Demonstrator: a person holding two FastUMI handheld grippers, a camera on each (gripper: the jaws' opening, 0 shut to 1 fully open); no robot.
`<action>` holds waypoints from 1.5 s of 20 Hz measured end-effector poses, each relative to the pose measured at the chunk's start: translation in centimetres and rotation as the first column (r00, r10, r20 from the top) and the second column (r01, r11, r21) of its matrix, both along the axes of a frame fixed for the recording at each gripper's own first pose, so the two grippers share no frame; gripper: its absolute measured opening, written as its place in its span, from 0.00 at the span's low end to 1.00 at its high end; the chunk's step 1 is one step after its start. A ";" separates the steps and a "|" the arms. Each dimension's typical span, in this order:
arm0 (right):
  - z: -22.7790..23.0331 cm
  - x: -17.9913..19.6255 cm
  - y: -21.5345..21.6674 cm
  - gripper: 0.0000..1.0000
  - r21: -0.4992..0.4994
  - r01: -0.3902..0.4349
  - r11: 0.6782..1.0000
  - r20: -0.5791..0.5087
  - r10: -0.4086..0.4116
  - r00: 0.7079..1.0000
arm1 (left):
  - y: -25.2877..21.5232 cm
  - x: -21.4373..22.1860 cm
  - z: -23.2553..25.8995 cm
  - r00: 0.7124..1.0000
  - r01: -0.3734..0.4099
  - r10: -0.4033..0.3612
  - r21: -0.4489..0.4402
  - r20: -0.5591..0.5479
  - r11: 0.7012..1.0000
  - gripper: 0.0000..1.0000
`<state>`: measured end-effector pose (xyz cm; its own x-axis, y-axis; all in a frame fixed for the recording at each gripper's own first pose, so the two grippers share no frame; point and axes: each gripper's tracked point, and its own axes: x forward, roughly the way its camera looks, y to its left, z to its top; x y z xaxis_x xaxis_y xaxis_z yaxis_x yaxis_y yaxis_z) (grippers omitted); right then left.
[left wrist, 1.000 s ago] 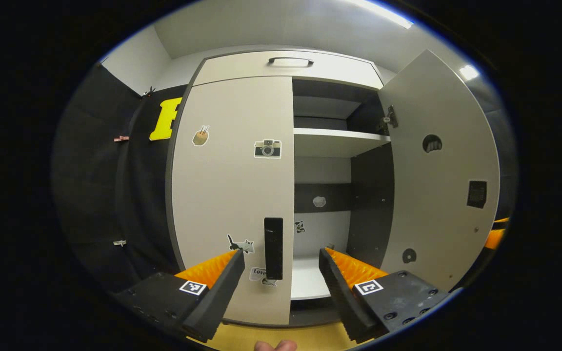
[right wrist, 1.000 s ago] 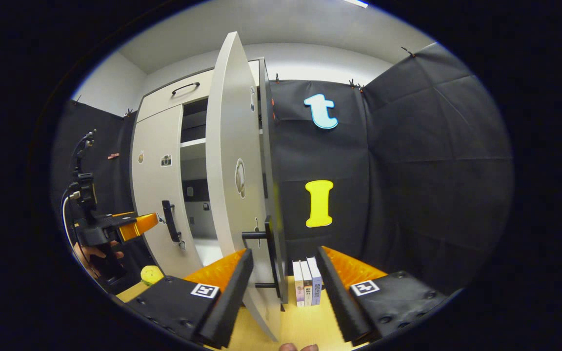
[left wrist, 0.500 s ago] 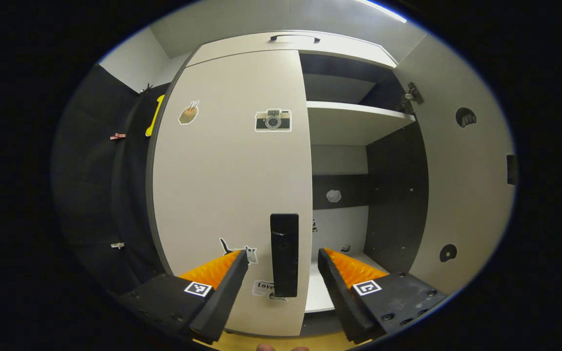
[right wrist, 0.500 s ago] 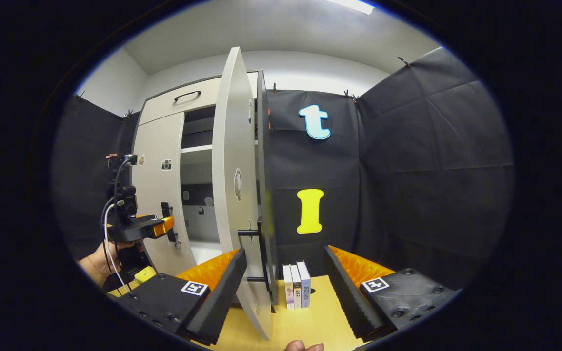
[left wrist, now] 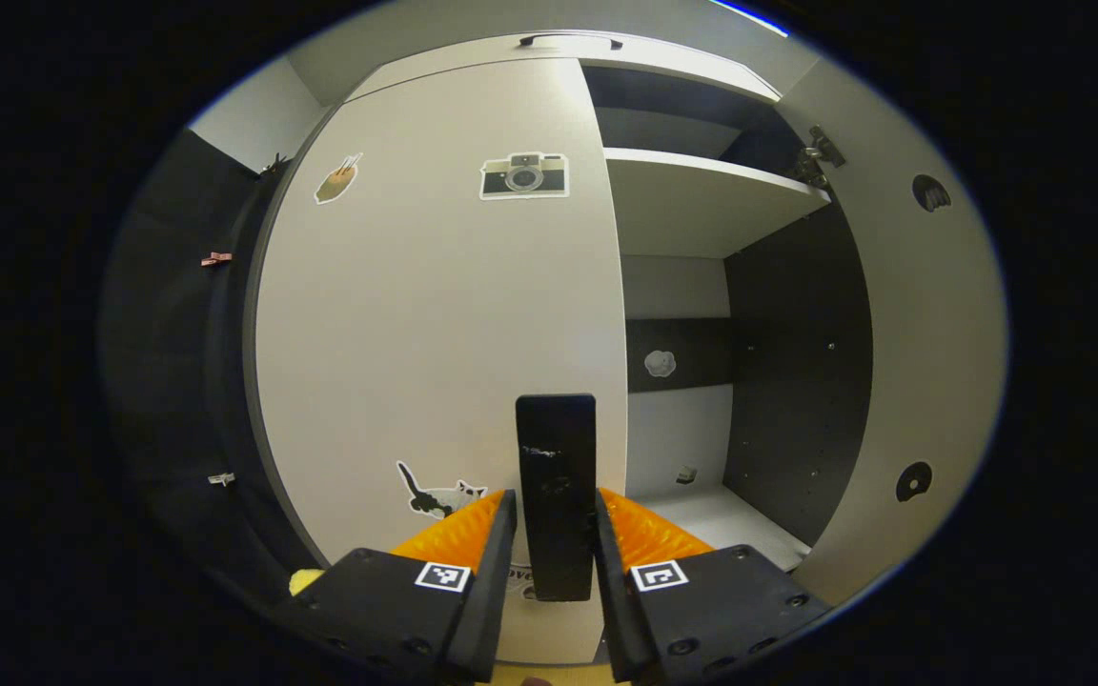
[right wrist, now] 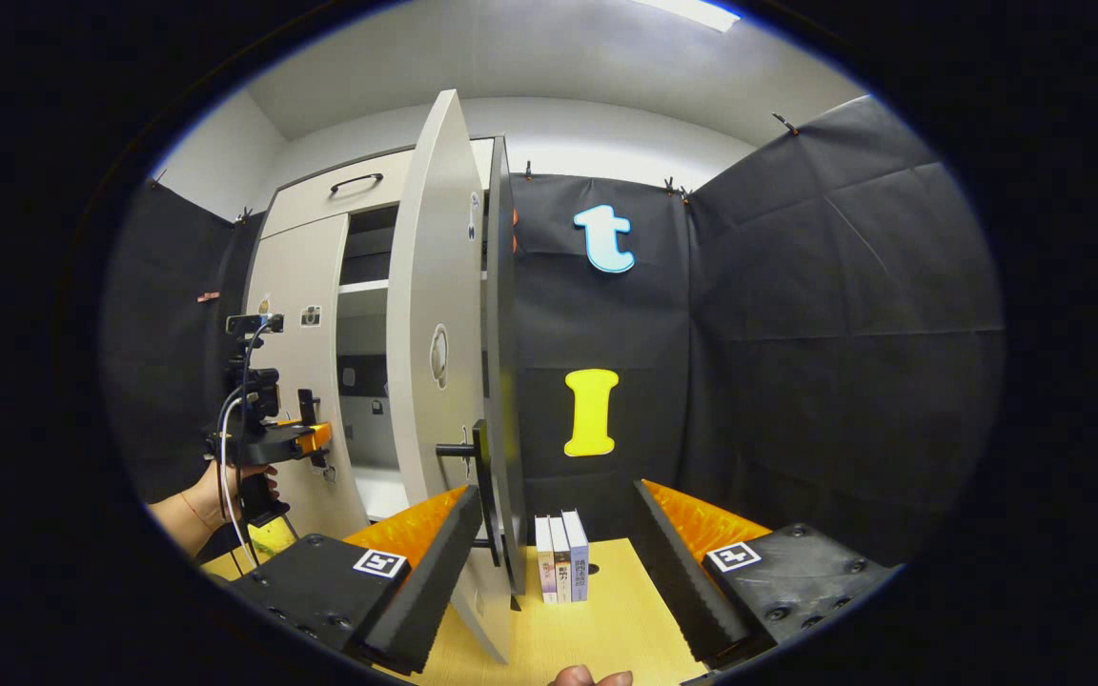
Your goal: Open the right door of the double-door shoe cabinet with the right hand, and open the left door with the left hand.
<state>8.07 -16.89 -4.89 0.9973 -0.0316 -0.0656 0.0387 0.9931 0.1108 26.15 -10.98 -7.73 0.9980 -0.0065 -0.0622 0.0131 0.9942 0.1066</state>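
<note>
While the shoe cabinet point(left wrist: 701, 210) fills our left gripper view, we see its right door point(right wrist: 435, 381) swung wide and its left door point(left wrist: 435, 314) closed. Our left tongs point(left wrist: 554, 548) pinch that door's black handle point(left wrist: 556, 476), both fingers pressing its sides. Our right tongs point(right wrist: 559, 562) stand spread, the right door's handle point(right wrist: 482, 476) between them, untouched. Three books point(right wrist: 560, 557) stand on the bench point(right wrist: 597, 638).
</note>
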 end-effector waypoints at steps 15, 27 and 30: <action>1.8 -1.2 0.0 0.98 -0.016 0.035 0.999 0.047 -0.035 0.998 | 0.2 -1.0 -0.4 0.998 0.034 -0.038 -0.088 -0.040 0.996 0.18; 3.1 -3.2 5.4 0.98 -0.035 0.007 0.999 0.062 -0.005 0.998 | 4.7 -10.8 0.0 0.989 0.119 -0.128 -0.117 -0.070 0.986 0.17; 3.5 -3.7 7.3 0.98 -0.041 -0.006 0.999 0.072 0.009 0.997 | 6.1 -12.5 0.1 0.988 0.128 -0.137 -0.116 -0.073 0.985 0.17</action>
<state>4.33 -9.63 -1.36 0.9997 -0.0250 0.0077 0.0244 0.9971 0.0723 13.62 -4.92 -7.64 0.9797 -0.1492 -0.1341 0.1492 0.9888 -0.0106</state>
